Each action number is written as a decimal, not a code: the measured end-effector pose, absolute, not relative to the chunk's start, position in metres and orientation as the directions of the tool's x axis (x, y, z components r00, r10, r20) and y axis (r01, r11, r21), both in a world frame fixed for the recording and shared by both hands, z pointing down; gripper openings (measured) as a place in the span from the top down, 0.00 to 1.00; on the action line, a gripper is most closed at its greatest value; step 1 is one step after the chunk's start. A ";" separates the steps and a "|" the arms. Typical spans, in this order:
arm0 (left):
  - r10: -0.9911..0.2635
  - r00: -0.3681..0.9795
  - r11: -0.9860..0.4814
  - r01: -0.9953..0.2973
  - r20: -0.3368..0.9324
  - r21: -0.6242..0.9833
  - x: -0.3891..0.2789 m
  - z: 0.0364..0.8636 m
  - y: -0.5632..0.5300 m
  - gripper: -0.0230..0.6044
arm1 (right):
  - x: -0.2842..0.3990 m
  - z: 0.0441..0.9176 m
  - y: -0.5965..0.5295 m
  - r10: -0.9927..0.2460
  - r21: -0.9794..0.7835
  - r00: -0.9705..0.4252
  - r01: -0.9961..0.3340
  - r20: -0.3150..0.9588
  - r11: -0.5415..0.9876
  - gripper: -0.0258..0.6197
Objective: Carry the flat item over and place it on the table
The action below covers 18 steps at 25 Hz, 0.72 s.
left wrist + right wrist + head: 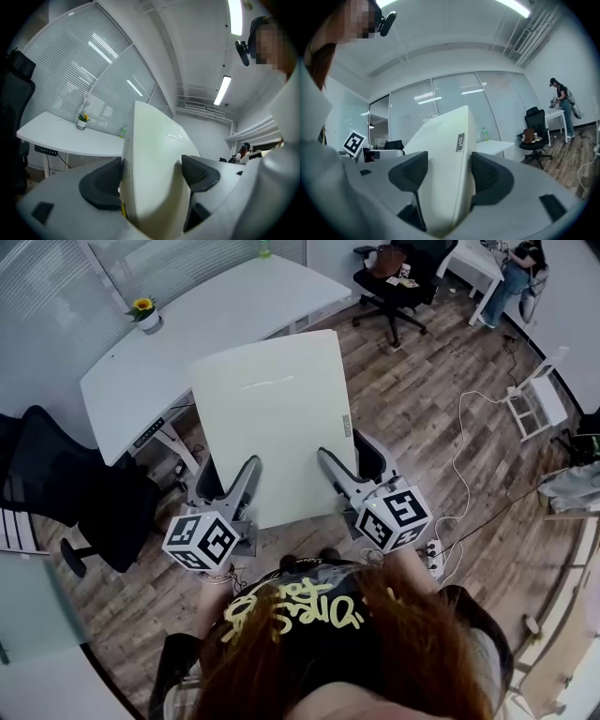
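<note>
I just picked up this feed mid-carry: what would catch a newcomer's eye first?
The large pale flat rectangular panel dominates, held out over the wood floor, its near edge clamped by the left gripper and the right gripper. Just beyond it stands the curved white table, with a small potted sunflower near its left end.
</note>
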<state>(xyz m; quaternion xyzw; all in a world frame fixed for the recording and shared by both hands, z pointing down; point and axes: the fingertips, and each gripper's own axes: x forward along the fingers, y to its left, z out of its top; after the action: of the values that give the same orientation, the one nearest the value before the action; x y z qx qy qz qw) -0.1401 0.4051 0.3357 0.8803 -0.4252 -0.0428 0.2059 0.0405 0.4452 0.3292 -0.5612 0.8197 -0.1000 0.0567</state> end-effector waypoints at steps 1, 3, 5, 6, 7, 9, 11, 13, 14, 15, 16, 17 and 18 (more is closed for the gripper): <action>-0.768 0.633 -0.553 -0.733 0.100 0.397 -0.141 0.335 0.405 0.33 | 0.040 0.329 0.445 -0.931 -0.228 -0.364 -0.908 0.018 0.351 0.50; -0.770 0.630 -0.551 -0.736 0.101 0.394 -0.143 0.335 0.406 0.33 | 0.038 0.329 0.446 -0.930 -0.228 -0.366 -0.907 0.016 0.353 0.50; -0.770 0.629 -0.549 -0.736 0.101 0.397 -0.145 0.335 0.406 0.33 | 0.036 0.329 0.445 -0.929 -0.228 -0.370 -0.906 0.017 0.356 0.50; -0.770 0.630 -0.549 -0.735 0.101 0.398 -0.146 0.335 0.405 0.33 | 0.035 0.329 0.445 -0.929 -0.228 -0.370 -0.906 0.018 0.357 0.50; -0.770 0.630 -0.549 -0.734 0.101 0.399 -0.147 0.335 0.405 0.33 | 0.034 0.329 0.444 -0.929 -0.227 -0.370 -0.906 0.019 0.356 0.50; -0.768 0.632 -0.551 -0.733 0.102 0.400 -0.154 0.336 0.403 0.33 | 0.027 0.329 0.443 -0.930 -0.227 -0.367 -0.908 0.021 0.353 0.50; -0.765 0.636 -0.553 -0.730 0.103 0.401 -0.165 0.338 0.399 0.33 | 0.015 0.331 0.440 -0.932 -0.228 -0.363 -0.909 0.024 0.348 0.50; -0.760 0.642 -0.557 -0.725 0.102 0.405 -0.183 0.342 0.394 0.33 | -0.002 0.335 0.436 -0.934 -0.227 -0.356 -0.912 0.026 0.341 0.50; -0.758 0.644 -0.560 -0.722 0.101 0.406 -0.190 0.344 0.391 0.33 | -0.010 0.337 0.434 -0.936 -0.225 -0.352 -0.914 0.026 0.338 0.50; -0.756 0.646 -0.562 -0.721 0.100 0.405 -0.195 0.345 0.390 0.33 | -0.015 0.338 0.433 -0.937 -0.225 -0.348 -0.915 0.025 0.334 0.50; -0.755 0.648 -0.565 -0.720 0.101 0.403 -0.196 0.345 0.392 0.33 | -0.016 0.338 0.435 -0.938 -0.226 -0.345 -0.916 0.024 0.331 0.50; -0.754 0.650 -0.567 -0.720 0.101 0.400 -0.195 0.344 0.396 0.33 | -0.015 0.338 0.439 -0.939 -0.228 -0.342 -0.916 0.023 0.329 0.50; -0.752 0.651 -0.569 -0.720 0.103 0.398 -0.194 0.343 0.400 0.33 | -0.014 0.338 0.444 -0.941 -0.231 -0.339 -0.917 0.021 0.325 0.50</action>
<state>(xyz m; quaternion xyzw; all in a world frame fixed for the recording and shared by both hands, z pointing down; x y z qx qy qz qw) -0.1942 0.3997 0.3433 0.8849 -0.4158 -0.0388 0.2064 -0.0142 0.4439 0.3376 -0.5719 0.8120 -0.1014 0.0584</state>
